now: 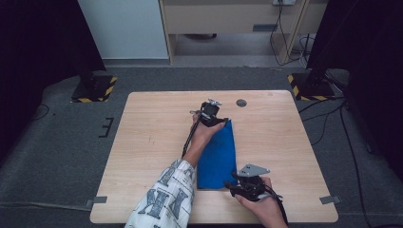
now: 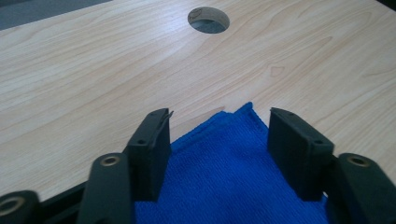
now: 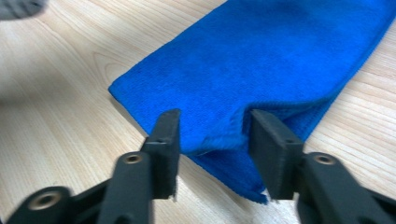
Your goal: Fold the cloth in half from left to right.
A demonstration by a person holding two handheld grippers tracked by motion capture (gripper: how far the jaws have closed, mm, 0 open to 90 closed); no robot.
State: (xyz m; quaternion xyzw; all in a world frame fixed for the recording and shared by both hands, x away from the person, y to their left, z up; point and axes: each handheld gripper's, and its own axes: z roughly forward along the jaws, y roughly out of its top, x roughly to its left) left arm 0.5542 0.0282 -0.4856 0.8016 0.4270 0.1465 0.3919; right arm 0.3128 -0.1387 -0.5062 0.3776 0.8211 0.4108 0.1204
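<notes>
Blue cloth [image 1: 217, 156] lies folded into a long strip on the tabletop [image 1: 142, 142], running from the near edge toward the middle. 2 grippers work its ends: left gripper [image 1: 209, 114] at the far end, right gripper [image 1: 247, 183] at the near end.

Left gripper fingers [image 2: 150, 149] are released, standing apart over the far corner of the cloth, no pinch on it. Right gripper fingers [image 3: 164, 149] are also spread; the near folded edge sits bunched up between them but the pads don't look pressed on it.

Risks, as I judge them:
- layers at the near end look loose and puckered; closing there could catch only the top layer and the fold opens
- the far corner is just a tip between the left fingers, so a shallow bite could slip off
- pulling 1 end with the other free would drag the strip skew

Around: cable hole [image 1: 241, 102] in the tabletop just beyond the left gripper, well clear of the cloth. Nothing else on the tabletop stands in the way
</notes>
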